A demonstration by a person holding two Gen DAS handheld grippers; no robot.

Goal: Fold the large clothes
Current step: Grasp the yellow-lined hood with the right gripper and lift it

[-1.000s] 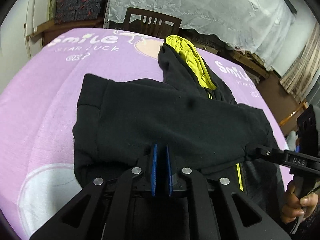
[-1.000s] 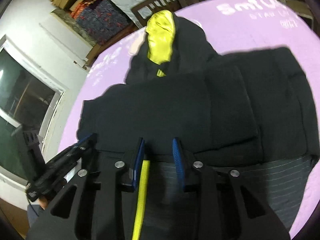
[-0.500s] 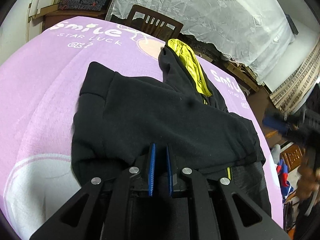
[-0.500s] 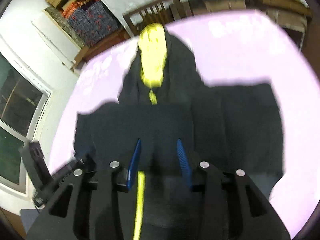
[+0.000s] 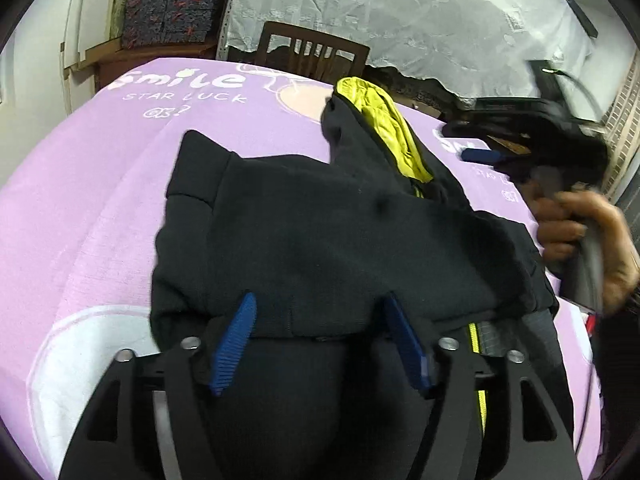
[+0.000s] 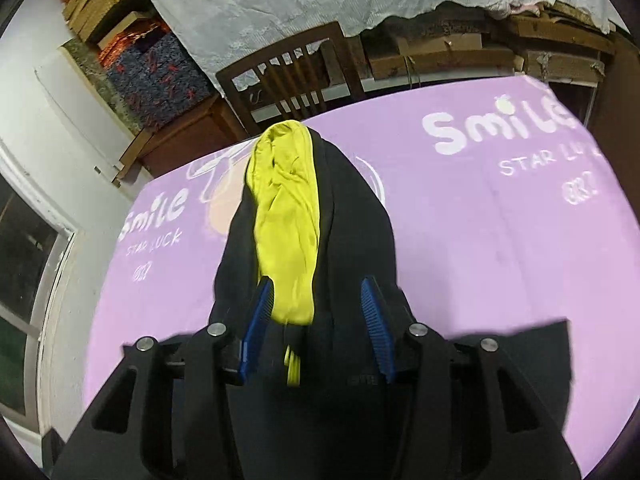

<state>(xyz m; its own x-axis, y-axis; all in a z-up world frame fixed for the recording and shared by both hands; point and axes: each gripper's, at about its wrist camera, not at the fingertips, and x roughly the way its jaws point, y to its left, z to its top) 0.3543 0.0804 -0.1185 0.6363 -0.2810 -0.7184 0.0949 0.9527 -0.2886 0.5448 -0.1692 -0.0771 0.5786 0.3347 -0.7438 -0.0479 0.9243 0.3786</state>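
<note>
Lilac printed bedspread point(image 5: 100, 208) under a black fleece hoodie with yellow-lined hood point(image 6: 286, 216). Sleeves folded across the body; hood and lengthwise fold apparently left. Left gripper point(image 5: 320, 340) and right gripper point(image 6: 316, 328) spread wide, holding nothing.

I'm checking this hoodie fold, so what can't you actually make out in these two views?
- Left wrist view: the right gripper is motion-blurred, so its jaws are unreadable.
- Left wrist view: the black hoodie hem is hidden behind the left gripper.
- Right wrist view: the hoodie's lower body is hidden behind the gripper and cut off by the frame edge.
</note>
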